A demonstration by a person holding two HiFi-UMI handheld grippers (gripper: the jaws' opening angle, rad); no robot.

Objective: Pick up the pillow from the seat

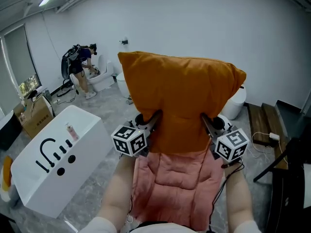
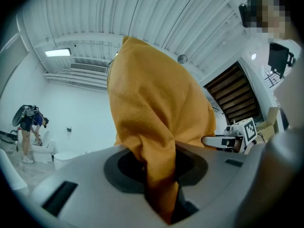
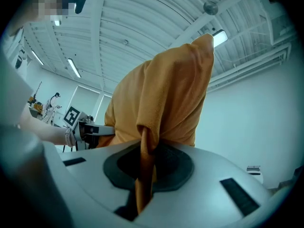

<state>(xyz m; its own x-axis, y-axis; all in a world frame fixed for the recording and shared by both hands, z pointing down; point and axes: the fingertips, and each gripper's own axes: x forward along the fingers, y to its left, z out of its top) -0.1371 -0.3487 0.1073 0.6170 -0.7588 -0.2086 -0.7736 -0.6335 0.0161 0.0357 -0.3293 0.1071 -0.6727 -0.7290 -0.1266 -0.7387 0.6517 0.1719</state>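
Observation:
An orange pillow (image 1: pixel 179 98) hangs upright in the air above the seat with its pink quilted cushion (image 1: pixel 171 183). My left gripper (image 1: pixel 156 116) is shut on the pillow's lower left edge, and my right gripper (image 1: pixel 204 118) is shut on its lower right edge. In the left gripper view a thick fold of the pillow (image 2: pixel 152 127) runs down between the jaws of the left gripper (image 2: pixel 159 194). In the right gripper view a thinner fold of the pillow (image 3: pixel 161 103) is pinched by the right gripper (image 3: pixel 144 184). The pillow hides both sets of fingertips in the head view.
A white box-shaped unit (image 1: pixel 56 159) with black marks stands at the left. A person (image 1: pixel 80 67) bends over a white toilet (image 1: pixel 101 77) at the far left. Another white toilet (image 1: pixel 234 103) and dark wooden planks (image 1: pixel 262 123) lie to the right, cardboard boxes (image 1: pixel 35 118) at the left.

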